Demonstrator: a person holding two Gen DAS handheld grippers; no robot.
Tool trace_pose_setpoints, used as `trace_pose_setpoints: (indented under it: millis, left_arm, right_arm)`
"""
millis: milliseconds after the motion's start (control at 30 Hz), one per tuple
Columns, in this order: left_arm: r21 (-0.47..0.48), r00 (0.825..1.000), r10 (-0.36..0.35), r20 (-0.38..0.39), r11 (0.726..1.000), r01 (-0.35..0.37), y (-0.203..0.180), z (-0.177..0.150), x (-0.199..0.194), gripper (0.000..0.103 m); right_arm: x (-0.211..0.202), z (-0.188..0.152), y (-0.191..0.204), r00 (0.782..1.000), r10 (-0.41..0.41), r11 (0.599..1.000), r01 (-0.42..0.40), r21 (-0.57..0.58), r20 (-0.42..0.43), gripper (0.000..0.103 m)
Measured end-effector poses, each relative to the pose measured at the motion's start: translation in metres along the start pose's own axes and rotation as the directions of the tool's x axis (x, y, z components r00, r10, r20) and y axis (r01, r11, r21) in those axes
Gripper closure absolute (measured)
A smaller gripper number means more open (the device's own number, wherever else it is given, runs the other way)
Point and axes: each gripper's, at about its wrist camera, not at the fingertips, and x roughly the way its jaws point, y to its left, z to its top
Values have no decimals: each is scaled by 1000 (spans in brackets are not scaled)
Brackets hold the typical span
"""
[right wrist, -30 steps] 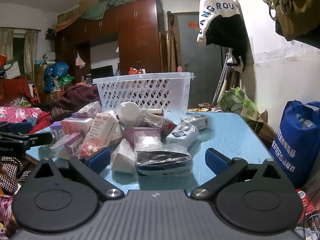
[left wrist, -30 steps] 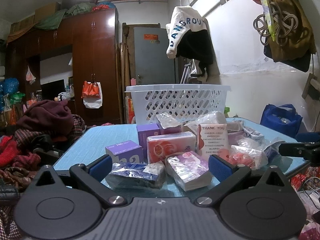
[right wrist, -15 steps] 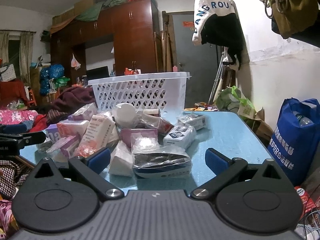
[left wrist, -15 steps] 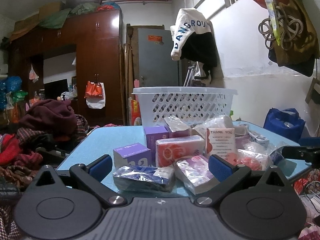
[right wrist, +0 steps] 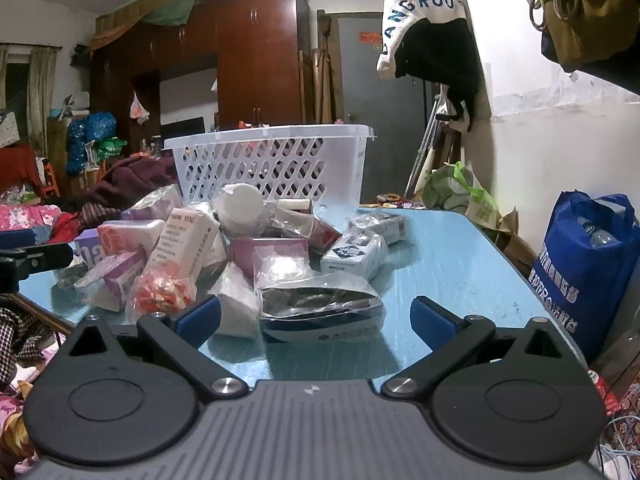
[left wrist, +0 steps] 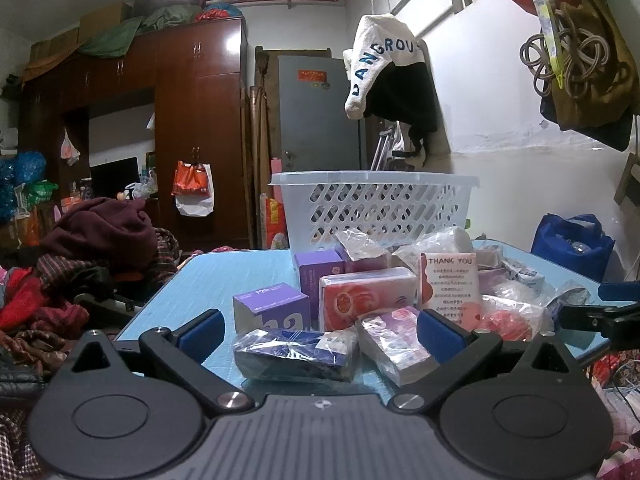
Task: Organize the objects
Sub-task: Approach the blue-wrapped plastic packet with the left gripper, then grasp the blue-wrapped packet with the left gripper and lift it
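A heap of small packets and boxes lies on the light blue table (left wrist: 240, 272). Behind the heap stands a white slotted basket (left wrist: 380, 208), also seen from the right wrist as the basket (right wrist: 276, 160). My left gripper (left wrist: 320, 334) is open, its blue pads either side of a dark blue wrapped packet (left wrist: 296, 354) at the near table edge, not touching it. My right gripper (right wrist: 316, 318) is open too, just short of a dark wrapped packet (right wrist: 320, 308). A "THANK YOU" card packet (left wrist: 448, 288), an orange-red tissue pack (left wrist: 364, 296) and purple boxes (left wrist: 272, 306) sit in the heap.
A pile of clothes (left wrist: 96, 240) lies left of the table. A blue shopping bag (right wrist: 584, 256) stands on the floor at the right. The white wall with hanging clothes (left wrist: 388, 68) is close on the right. Bare tabletop (right wrist: 448, 256) shows right of the heap.
Both views have shifted slightly; the heap and basket now sit a little further right in the left wrist view and left in the right wrist view. Both grippers stay open.
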Motion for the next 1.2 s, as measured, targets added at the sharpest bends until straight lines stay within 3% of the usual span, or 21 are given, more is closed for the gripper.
trace_pose_setpoints:
  millis: [800, 1200]
  left_arm:
    - [-14, 998, 50, -23, 999, -50, 15, -9, 2, 0]
    - [-5, 998, 52, -43, 999, -52, 17, -21, 21, 0]
  right_arm:
    - [5, -3, -4, 999, -42, 999, 42, 0, -21, 0]
    - [15, -12, -19, 999, 33, 999, -33, 21, -37, 0]
